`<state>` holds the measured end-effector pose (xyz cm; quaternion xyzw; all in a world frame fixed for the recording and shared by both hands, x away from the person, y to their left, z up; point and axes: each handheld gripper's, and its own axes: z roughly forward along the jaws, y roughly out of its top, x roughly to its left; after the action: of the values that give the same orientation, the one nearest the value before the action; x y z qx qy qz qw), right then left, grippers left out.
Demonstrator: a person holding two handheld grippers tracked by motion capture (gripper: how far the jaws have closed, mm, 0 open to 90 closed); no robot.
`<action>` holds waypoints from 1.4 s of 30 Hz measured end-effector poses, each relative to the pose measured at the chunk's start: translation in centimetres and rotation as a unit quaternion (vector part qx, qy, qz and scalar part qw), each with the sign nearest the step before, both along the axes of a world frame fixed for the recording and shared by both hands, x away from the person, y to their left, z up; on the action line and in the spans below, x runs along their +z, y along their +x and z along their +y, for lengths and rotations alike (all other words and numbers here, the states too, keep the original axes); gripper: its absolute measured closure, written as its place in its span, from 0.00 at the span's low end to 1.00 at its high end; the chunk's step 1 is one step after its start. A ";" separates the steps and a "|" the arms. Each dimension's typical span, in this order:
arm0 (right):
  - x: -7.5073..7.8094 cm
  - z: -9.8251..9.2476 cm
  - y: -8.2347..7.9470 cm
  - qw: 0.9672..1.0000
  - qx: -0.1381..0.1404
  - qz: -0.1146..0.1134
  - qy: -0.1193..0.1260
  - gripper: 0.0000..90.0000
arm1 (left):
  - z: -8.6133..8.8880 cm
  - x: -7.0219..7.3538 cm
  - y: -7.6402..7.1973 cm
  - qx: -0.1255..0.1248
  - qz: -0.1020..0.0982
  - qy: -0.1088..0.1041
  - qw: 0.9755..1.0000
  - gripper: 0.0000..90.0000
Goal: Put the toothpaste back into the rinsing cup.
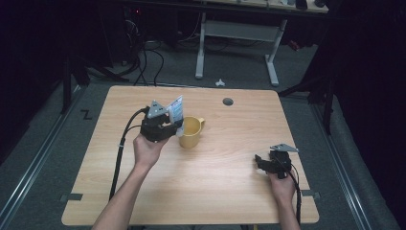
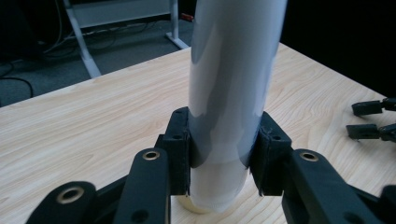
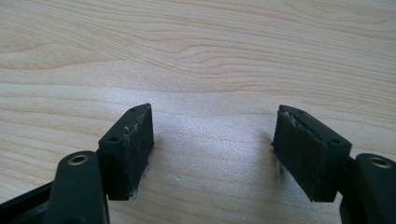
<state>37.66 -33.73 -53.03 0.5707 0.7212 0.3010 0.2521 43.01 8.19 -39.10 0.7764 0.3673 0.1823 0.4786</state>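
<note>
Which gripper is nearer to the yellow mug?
Left. The left gripper is right beside the yellow mug, shut on a white tube held at its rim. The right gripper rests open, well apart toward the table's right edge.

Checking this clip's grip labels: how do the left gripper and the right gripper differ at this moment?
The left gripper is shut on a white tube, which stands nearly upright beside the yellow mug; the right gripper has nothing between its jaws. The left jaws clamp the tube's lower part, while the right jaws stand wide apart. The left is raised by the mug; the right sits low over bare table. Both have black jaws.
</note>
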 end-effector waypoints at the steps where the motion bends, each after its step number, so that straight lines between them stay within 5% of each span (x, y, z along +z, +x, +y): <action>1: 0.0 0.0 0.0 1.000 0.000 0.000 0.000 0.32 | -0.2 0.1 0.1 -0.001 -0.001 0.004 1.000 0.71; 26: 0.0 0.0 0.0 1.000 0.000 0.000 0.000 0.32 | -2.1 -0.7 2.2 0.011 0.002 0.004 1.000 0.71; 42: 0.0 0.0 0.0 1.000 0.000 0.000 0.000 0.32 | -3.2 -2.0 3.0 0.017 0.005 0.023 1.000 0.71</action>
<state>37.66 -33.72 -53.03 0.5704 0.7215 0.3008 0.2524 46.06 4.97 -41.11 0.7818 0.3784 0.1945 0.4558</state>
